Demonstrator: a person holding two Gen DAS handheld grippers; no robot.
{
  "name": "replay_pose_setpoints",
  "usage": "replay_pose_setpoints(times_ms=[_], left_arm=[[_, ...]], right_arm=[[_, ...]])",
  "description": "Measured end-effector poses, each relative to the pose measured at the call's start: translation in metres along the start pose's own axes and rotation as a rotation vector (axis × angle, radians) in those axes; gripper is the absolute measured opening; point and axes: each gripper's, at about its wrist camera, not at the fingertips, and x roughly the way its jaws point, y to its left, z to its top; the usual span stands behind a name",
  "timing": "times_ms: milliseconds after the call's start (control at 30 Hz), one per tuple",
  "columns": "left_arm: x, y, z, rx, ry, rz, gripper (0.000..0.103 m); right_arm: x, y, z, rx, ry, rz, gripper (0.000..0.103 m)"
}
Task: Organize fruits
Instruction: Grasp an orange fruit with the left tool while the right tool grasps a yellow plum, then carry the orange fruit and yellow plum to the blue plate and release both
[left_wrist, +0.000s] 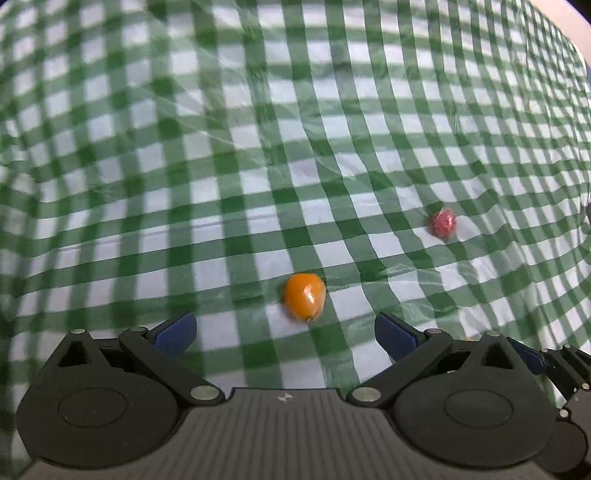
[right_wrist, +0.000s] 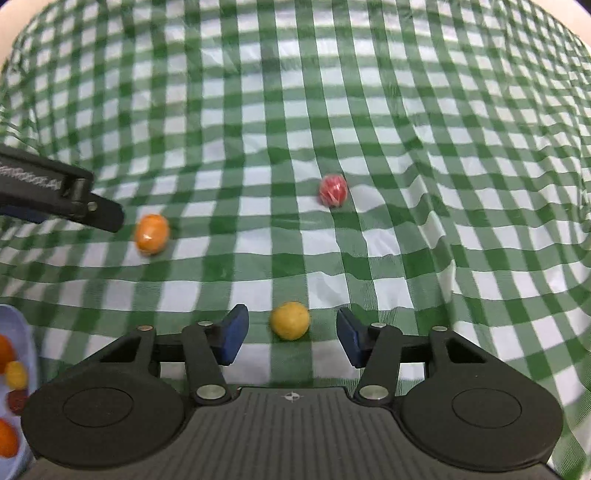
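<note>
Right wrist view: the right gripper (right_wrist: 290, 338) has its blue pads apart on either side of a yellow fruit (right_wrist: 290, 320), not touching it. Left wrist view: the left gripper (left_wrist: 285, 334) stands wide open just short of an orange fruit (left_wrist: 305, 297). A red fruit (right_wrist: 333, 189) lies farther out, and more fruit sits in a pale bowl (right_wrist: 26, 339) at the left edge. Risk: round fruit may roll or squirt from closing pads on the wrinkled green-checked tablecloth (right_wrist: 443, 147).
</note>
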Motion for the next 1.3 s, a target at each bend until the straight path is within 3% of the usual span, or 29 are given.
replay_pose_setpoints(times_ms=[267, 300, 333, 367, 433, 567, 833, 1033, 1300], left_arm=[[0.061, -0.004, 0.015, 0.016, 0.092, 0.023, 0.102], [0.065, -0.003, 0.016, 0.007, 0.098, 0.028, 0.099], [0.066, -0.003, 0.016, 0.003, 0.096, 0.030, 0.080], [0.067, -0.002, 0.017, 0.004, 0.096, 0.021, 0.069], [0.068, 0.000, 0.017, -0.005, 0.117, -0.045, 0.036], [0.059, -0.001, 0.015, -0.008, 0.101, -0.047, 0.035], [-0.013, 0.004, 0.006, -0.018, -0.015, -0.056, 0.035], [-0.082, 0.018, -0.012, -0.055, -0.106, -0.077, 0.035], [-0.167, 0.046, -0.058, -0.089, -0.134, -0.024, 0.035]], right_arm=[[0.028, 0.002, -0.005, -0.017, 0.020, -0.007, 0.057], [0.027, 0.003, -0.005, -0.024, 0.015, -0.010, 0.056], [0.027, 0.003, -0.006, -0.025, 0.009, -0.010, 0.053], [0.026, 0.004, -0.007, -0.028, 0.005, -0.008, 0.044], [0.025, 0.007, -0.006, -0.046, 0.003, -0.009, 0.027], [0.025, 0.006, 0.000, -0.027, 0.017, -0.007, 0.027], [-0.020, 0.006, 0.015, -0.049, -0.052, -0.015, 0.027], [-0.076, 0.024, 0.016, -0.061, -0.103, 0.046, 0.027], [-0.142, 0.069, 0.000, -0.115, -0.132, 0.176, 0.027]])
